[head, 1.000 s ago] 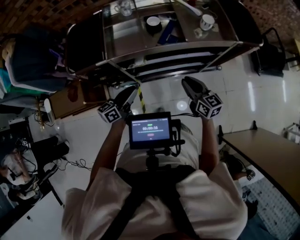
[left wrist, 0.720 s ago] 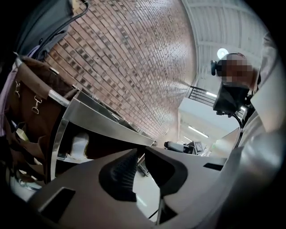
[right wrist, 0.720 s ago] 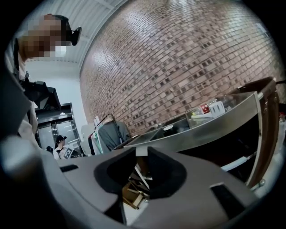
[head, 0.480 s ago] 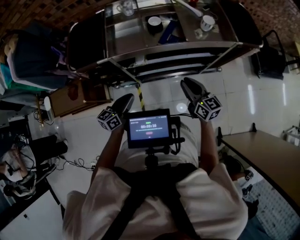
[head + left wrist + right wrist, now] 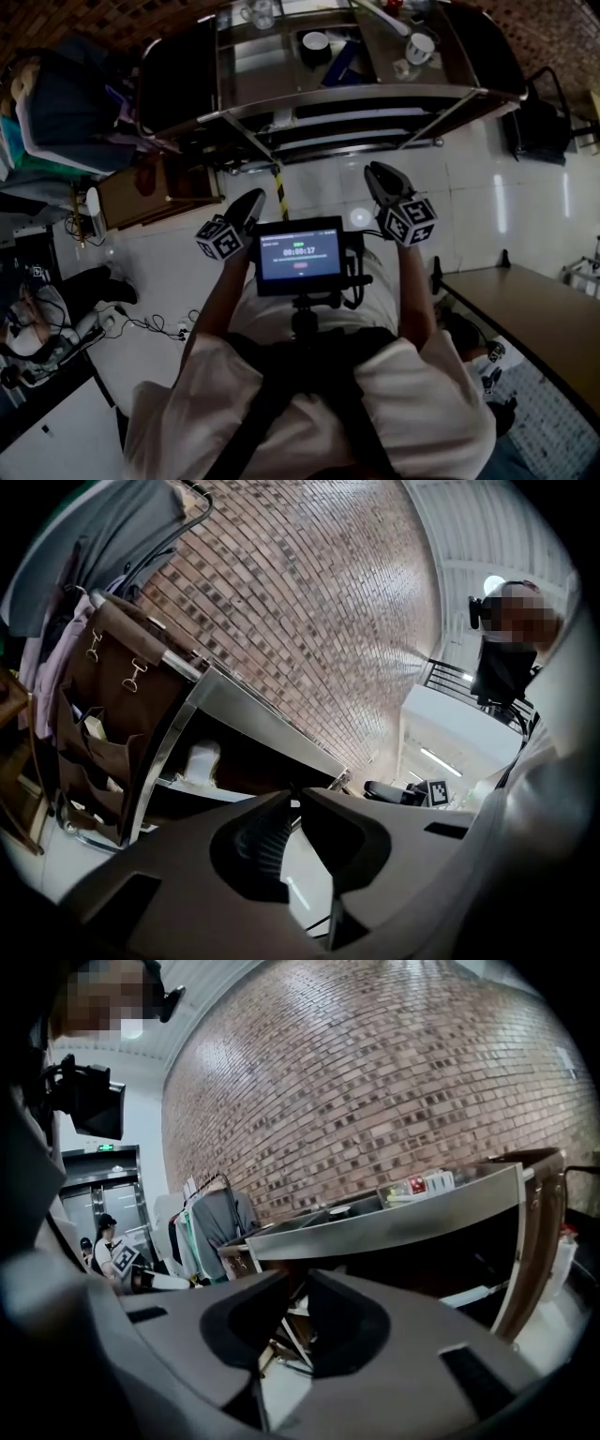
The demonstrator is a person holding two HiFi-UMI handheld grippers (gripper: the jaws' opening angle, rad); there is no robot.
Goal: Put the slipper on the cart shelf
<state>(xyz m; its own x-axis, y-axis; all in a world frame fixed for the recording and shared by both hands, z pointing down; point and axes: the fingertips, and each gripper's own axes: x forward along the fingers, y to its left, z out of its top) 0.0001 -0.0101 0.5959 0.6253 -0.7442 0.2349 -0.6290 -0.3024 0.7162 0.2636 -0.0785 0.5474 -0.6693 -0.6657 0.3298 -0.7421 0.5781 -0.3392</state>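
- Left gripper (image 5: 253, 199): jaws clenched tip to tip, nothing between.
- Right gripper (image 5: 377, 172): jaws likewise pressed together, empty.
- Both held out in front of the chest over the pale floor (image 5: 487, 187), just short of the cart (image 5: 375, 95).
- Slipper: not made out for certain anywhere. Pale thing (image 5: 200, 759) on a lower shelf (image 5: 207, 789) in the left gripper view could be it; cannot tell.
- Judged stage: searching, no pickup yet.
- To do it well: find the slipper first, part one pair of jaws before reaching, pinch strap or sole edge, enter level under the top tray, clear of the cups (image 5: 419, 45).
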